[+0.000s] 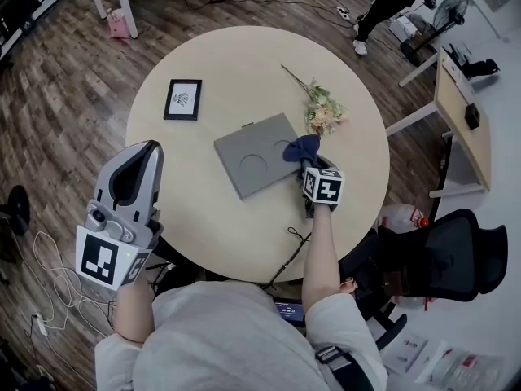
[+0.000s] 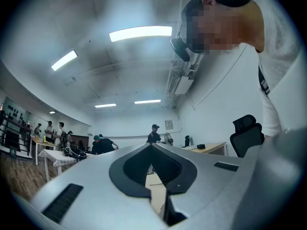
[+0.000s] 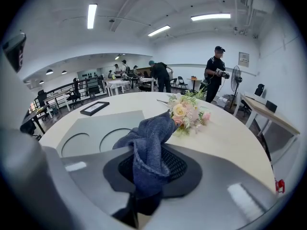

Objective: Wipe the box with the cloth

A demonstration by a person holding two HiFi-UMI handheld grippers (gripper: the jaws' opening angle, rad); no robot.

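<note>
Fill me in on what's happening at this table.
A person holds a gripper in each hand. The right gripper is shut on a blue cloth, held at the right edge of the grey box on the round table. The left gripper, jaws together and empty, is off to the left, clear of the box.

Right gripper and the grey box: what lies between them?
The blue cloth, clamped in the jaws of the right gripper, bunches out toward the grey box; the right gripper view shows it.
</note>
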